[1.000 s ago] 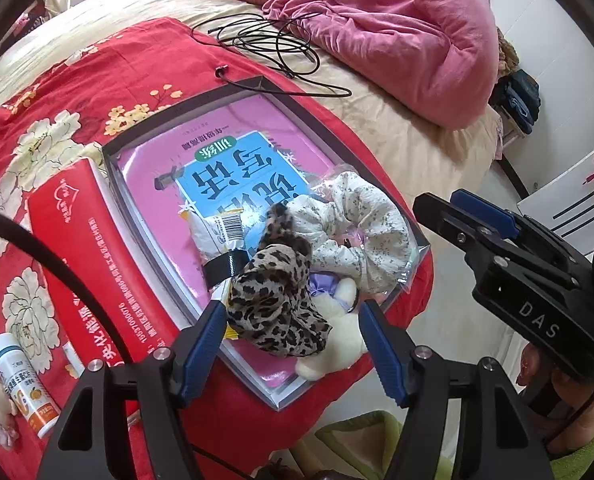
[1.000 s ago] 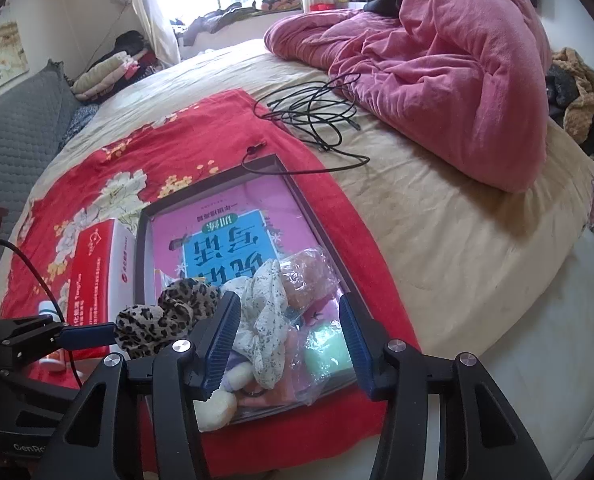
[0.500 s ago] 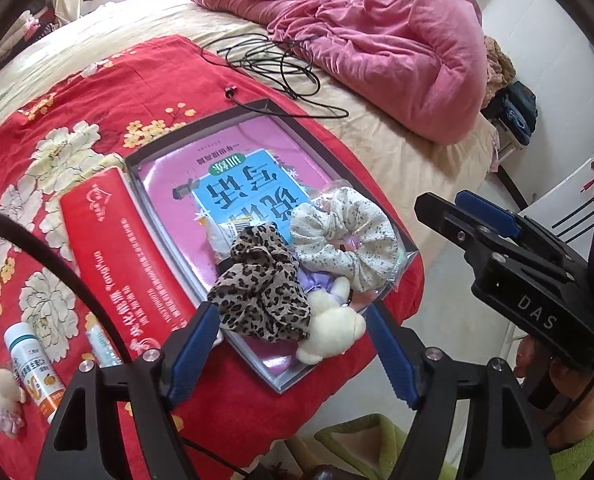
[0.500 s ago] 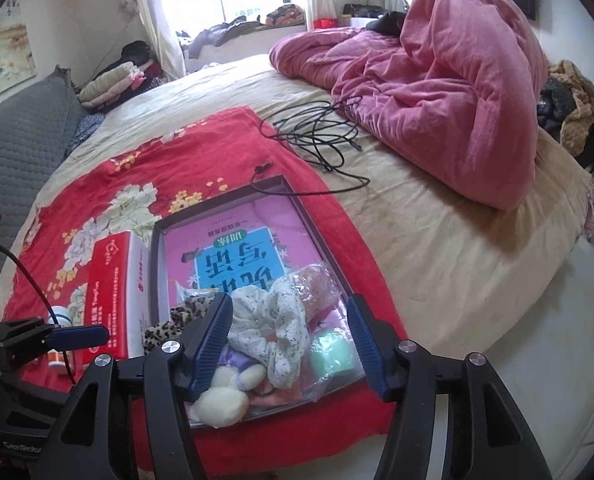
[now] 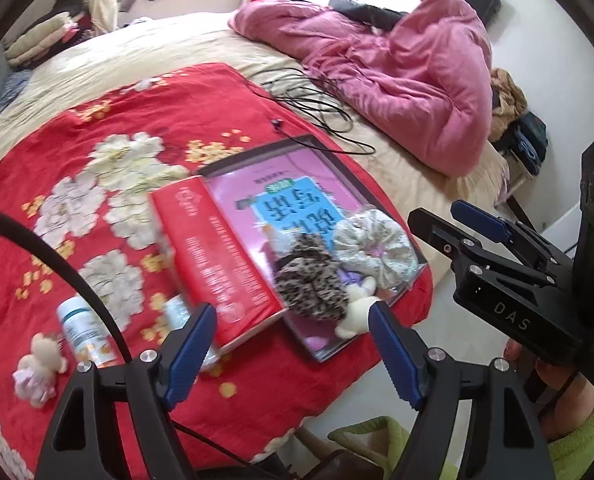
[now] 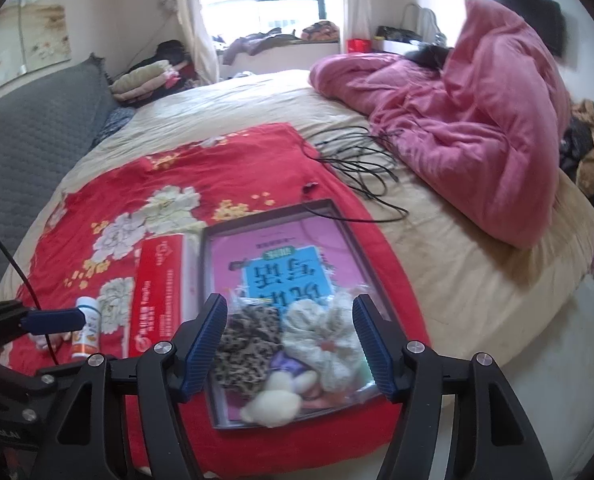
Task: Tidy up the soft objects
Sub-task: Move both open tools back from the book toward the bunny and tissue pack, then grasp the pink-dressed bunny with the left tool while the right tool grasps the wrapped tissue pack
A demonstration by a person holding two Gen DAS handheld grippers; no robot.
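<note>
At the lower centre of the right wrist view, your right claw stands wide with nothing between its blue pads; its jaws have just been opening. Just beyond them lie the leopard-print fabric scrunchie, the cream floral fabric scrunchie and the small cream plush bear, bunched together and touching at the near end of the shallow dark-rimmed tray with a pink and blue printed sheet inside. The tray sits on the red blanket with white flowers, spread over the beige bed.

At the bottom of the left wrist view, your left claw is also wide and empty, its jaws just having been opening too. The same pile shows right of centre there. A long red carton lies beside the tray's left edge. In the lower left rest a white pill bottle with an orange label and a second small plush toy in a pale purple dress, well apart from the tray.
</note>
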